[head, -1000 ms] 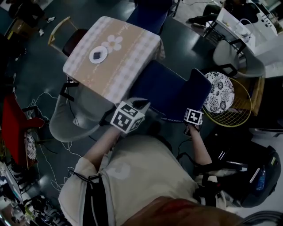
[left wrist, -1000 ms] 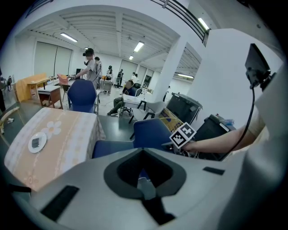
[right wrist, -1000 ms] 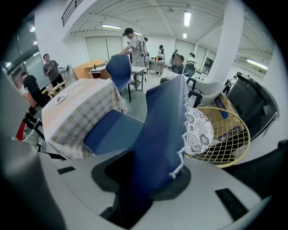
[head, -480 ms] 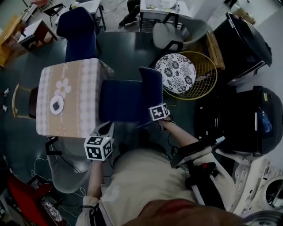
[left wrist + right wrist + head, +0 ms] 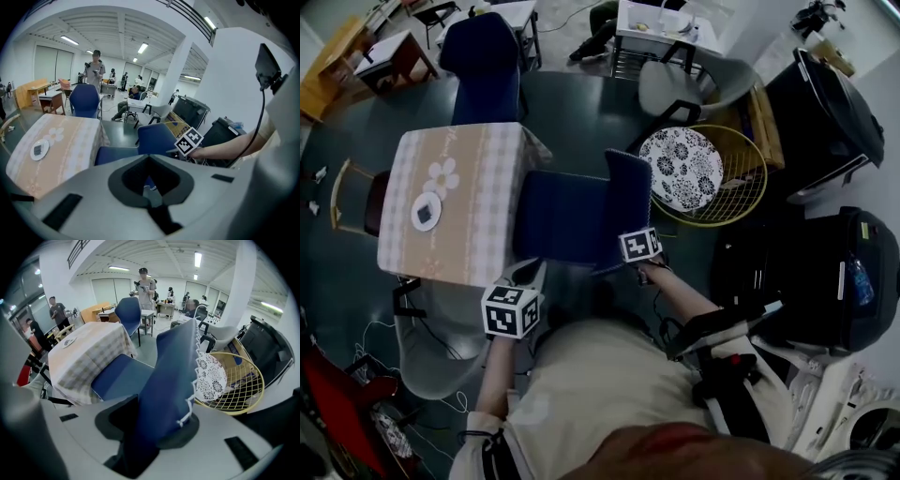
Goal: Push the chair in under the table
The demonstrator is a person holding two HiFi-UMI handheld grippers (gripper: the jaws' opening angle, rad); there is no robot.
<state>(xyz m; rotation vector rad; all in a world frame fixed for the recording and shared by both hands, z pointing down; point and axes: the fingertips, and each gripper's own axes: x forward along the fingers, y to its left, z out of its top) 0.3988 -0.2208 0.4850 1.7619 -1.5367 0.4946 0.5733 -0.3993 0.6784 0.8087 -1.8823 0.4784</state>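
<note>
My right gripper [image 5: 146,434] pinches the chair [image 5: 567,216] back for shoving toward the table [image 5: 464,239]; left gripper [image 5: 152,200] fingers pressed together, empty.

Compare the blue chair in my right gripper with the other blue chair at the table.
The held chair has its backrest clamped between the right gripper's fingers; the other chair is touched by nothing. In the head view the held chair stands at the right side of the table, its seat meeting the table's edge; the other chair stands at the top side. Both are blue and padded.
</note>
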